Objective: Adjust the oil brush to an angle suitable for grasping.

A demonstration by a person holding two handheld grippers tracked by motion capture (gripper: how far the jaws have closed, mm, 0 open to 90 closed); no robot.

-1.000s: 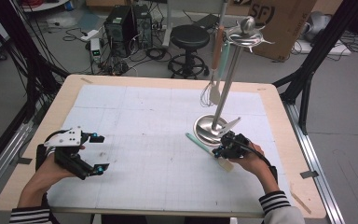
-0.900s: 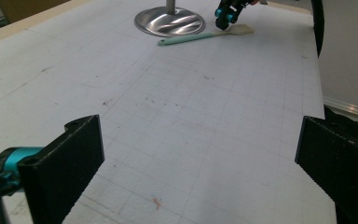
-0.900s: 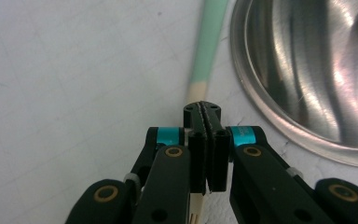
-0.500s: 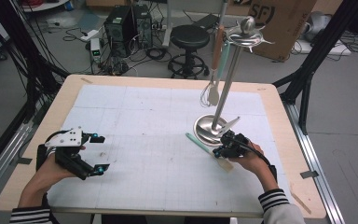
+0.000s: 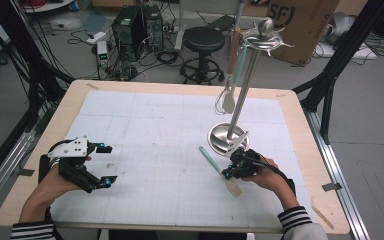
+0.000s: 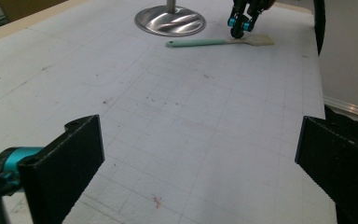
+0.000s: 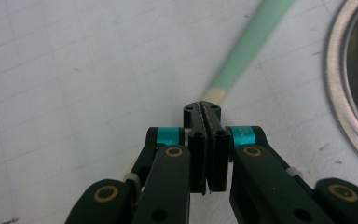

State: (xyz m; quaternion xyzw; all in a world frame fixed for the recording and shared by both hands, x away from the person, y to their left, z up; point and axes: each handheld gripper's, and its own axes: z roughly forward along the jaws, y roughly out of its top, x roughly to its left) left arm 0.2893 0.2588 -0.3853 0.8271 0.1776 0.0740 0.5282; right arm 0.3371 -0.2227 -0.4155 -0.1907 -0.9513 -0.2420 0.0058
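Left claw (image 5: pixel 99 165) rested at the left side of the desk (image 5: pixel 145 115), held in the person's left hand with its jaws standing well apart and nothing between them. In the left gripper view the two black jaws framed bare gridded mat, so this claw appeared to be parked as a standby, clear of the work area.

Further right, the spatula (image 5: pixel 219 170) lay flat on the desk, its mint-green handle pointing toward the stand and its pale blade end nearest the person. It sat just beside the round steel base (image 5: pixel 227 138) of the utensil stand (image 5: pixel 244 85), apart from it. A whisk (image 5: pixel 228 100) hung from the stand's top disc (image 5: pixel 265 39), which suggested the stand was meant to carry utensils by their handles.

Right claw (image 5: pixel 231 171) was positioned over the spatula at the junction of handle and blade, pointing downward. In the right gripper view (image 7: pixel 206 112) its jaws were pressed together, with the handle (image 7: pixel 249 49) emerging just beyond the tips. The grip seemed to be a pinch on the thin neck of the spatula, though the jaws hid the contact itself. Gripping near the blade would probably leave the handle end free, as needed for hooking it onto the stand.

The left gripper view also showed the right claw (image 6: pixel 240 27) touching the spatula (image 6: pixel 219 42) from above.
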